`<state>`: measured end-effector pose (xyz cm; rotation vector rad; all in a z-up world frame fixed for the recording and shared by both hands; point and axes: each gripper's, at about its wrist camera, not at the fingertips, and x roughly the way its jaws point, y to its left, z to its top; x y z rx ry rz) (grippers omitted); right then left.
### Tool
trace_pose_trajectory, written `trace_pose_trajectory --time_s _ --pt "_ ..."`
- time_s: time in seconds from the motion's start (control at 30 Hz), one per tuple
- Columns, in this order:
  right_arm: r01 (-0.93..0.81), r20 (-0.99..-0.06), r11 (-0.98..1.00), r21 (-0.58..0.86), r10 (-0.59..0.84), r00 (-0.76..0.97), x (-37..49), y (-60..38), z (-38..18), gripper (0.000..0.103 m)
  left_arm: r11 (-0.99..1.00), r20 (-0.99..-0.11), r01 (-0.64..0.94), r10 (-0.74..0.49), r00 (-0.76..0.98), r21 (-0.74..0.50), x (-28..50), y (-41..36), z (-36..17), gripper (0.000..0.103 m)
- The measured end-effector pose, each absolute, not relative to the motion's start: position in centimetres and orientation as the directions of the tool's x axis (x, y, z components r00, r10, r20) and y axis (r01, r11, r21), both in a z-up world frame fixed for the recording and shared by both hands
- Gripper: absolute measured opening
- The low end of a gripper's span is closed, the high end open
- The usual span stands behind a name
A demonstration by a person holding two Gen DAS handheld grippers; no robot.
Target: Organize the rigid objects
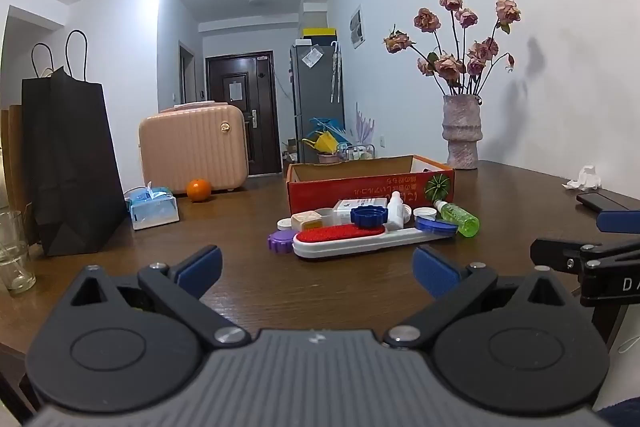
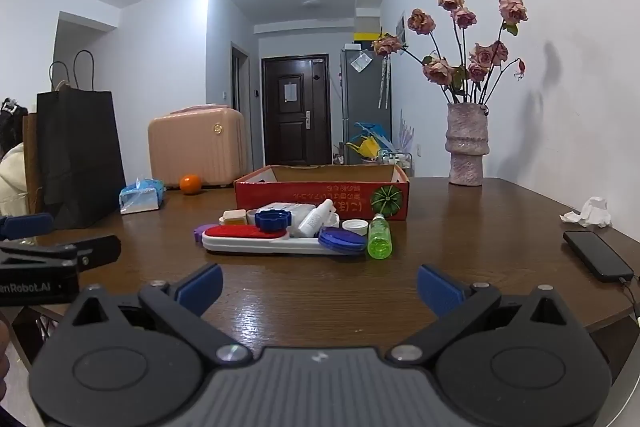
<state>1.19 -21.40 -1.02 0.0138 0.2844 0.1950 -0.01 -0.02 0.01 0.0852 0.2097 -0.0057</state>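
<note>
Two black grippers with blue pads, left [image 1: 318, 267] and right [image 2: 319, 285], fully spread, empty, near table edge [image 2: 520, 299]. Cluttered small plastic items [image 2: 288, 233] heaped before far red cardboard box [image 2: 320, 197]; risk: nudging round green bottle [image 2: 379, 242], rolling away.

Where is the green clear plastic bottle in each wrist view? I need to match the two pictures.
Left wrist view: the green clear plastic bottle lies right of centre, at the right end of the clutter, on the brown wooden table.
Right wrist view: the same bottle lies a little right of centre, pointing toward the camera.
Shared landmark: the red cardboard box just behind the bottle in both views.
</note>
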Motion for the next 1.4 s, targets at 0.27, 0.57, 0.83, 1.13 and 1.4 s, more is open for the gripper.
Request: trace_pose_trajectory --time_s 0.27,0.57,0.83,1.13,1.4 --pt "-0.191 -0.271 0.981 0.045 0.196 0.942 1.04 -21.14 -0.86 0.103 0.998 -0.206 0.008 0.006 0.978 0.068 0.24 -0.02 -0.10 0.103" --pt "-0.194 -0.277 0.980 0.049 0.200 0.940 1.27 -21.11 -1.14 0.103 0.997 -0.214 0.008 0.010 0.977 0.082 -0.03 0.03 -0.06 0.103" --pt "-0.200 -0.251 0.977 0.068 0.211 0.945 1.08 -21.17 -1.23 0.103 0.996 -0.218 0.007 0.013 0.976 0.090 0.14 -0.24 -0.21 0.103" --pt "-0.188 -0.246 0.979 0.082 0.203 0.948 0.90 -21.40 -1.28 0.103 0.996 -0.214 0.006 0.014 0.977 0.094 0.03 -0.28 -0.36 0.103" --pt "-0.184 -0.253 0.979 0.084 0.200 0.947 1.07 -21.47 -1.35 0.103 0.995 -0.212 0.008 0.012 0.977 0.095 0.04 -0.21 -0.33 0.103"
